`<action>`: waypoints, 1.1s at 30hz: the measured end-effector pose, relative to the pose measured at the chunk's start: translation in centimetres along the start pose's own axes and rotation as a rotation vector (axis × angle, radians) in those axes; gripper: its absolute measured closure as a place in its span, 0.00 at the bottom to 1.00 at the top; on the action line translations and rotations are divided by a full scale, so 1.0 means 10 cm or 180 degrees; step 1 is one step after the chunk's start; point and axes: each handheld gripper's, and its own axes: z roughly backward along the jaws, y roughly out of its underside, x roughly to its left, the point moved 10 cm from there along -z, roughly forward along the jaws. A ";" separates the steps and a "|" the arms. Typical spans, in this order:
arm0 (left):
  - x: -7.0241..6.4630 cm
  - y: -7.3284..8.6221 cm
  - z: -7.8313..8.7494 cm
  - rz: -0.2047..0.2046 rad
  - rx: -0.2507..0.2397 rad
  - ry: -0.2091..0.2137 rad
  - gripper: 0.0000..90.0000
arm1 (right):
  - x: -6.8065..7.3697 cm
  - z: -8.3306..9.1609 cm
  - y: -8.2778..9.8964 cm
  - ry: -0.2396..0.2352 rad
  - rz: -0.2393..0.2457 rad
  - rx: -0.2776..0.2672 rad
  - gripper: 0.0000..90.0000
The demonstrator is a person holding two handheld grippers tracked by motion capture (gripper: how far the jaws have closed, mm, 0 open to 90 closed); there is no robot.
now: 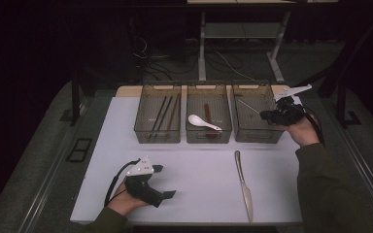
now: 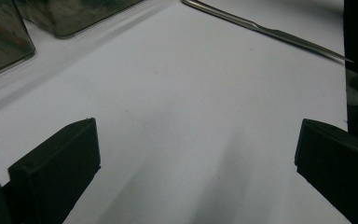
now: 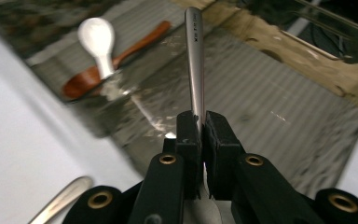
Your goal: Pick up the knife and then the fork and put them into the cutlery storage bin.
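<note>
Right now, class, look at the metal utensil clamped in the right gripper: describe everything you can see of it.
The metal utensil is a slim, silver-grey piece with a brushed sheen; its long handle widens to a rounded end bearing small stamped lettering. The right gripper is shut on its narrow part, so its working end is hidden behind the jaws. It juts out over the right-hand clear bin, touching nothing but the pads. In the high view it shows as a thin bright line.

A white worktop (image 1: 126, 145) is seen; 3 clear bins (image 1: 158, 136) are set along its far edge, and 1 knife (image 1: 244, 184) is laid near the front.
</note>
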 end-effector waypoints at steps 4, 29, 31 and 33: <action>0.00 0.00 0.00 -0.0005 0.0000 0.0003 0.00 | -0.13 -0.10 -0.04 0.0057 -0.0038 0.0082 0.94; 0.00 0.00 0.00 -0.0008 0.0000 -0.0001 0.00 | -0.15 -0.17 0.13 -0.0053 -0.0400 -0.0020 0.67; 0.00 0.00 0.01 -0.0005 0.0000 -0.0005 0.00 | -0.06 -0.10 0.15 -0.0097 -0.0364 -0.0058 0.71; 0.01 0.00 0.01 -0.0010 0.0006 -0.0011 0.00 | 0.03 -0.03 0.18 -0.0132 -0.0304 -0.0090 0.77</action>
